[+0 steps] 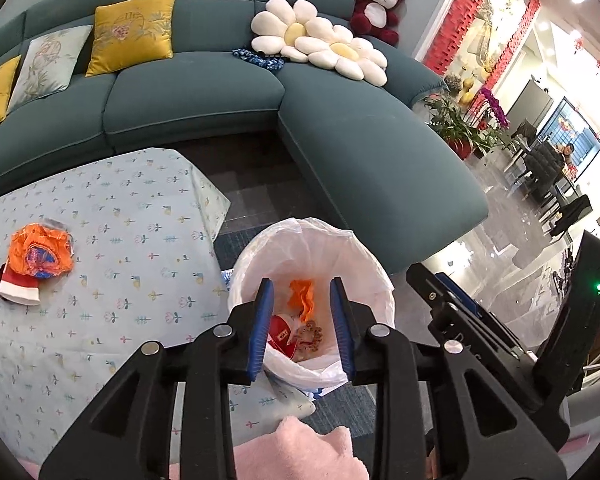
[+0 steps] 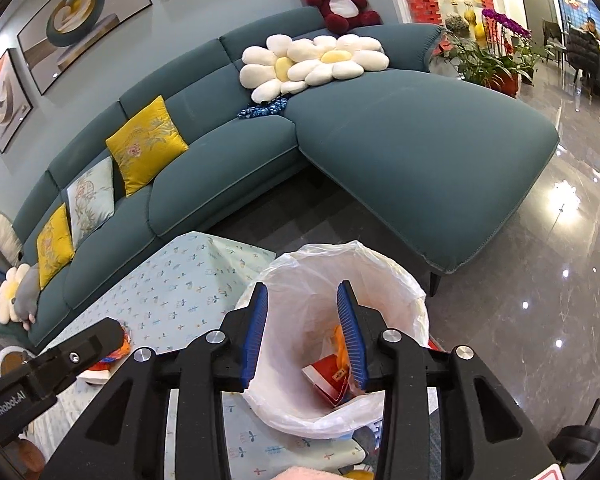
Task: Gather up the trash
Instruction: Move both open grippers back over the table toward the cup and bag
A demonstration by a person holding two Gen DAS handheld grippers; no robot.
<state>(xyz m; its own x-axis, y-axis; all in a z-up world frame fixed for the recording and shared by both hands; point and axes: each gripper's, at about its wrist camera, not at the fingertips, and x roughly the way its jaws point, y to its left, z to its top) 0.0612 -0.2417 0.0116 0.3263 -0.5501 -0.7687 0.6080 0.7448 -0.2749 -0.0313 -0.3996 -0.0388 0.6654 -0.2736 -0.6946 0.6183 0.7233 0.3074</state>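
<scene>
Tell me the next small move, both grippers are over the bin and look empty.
Probably swing the left gripper left toward the orange wrapper on the tablecloth. Both it and the right gripper are open and empty above the lined bin, which already holds trash, while the wrapper and a red-and-white carton beside it remain on that side.
</scene>
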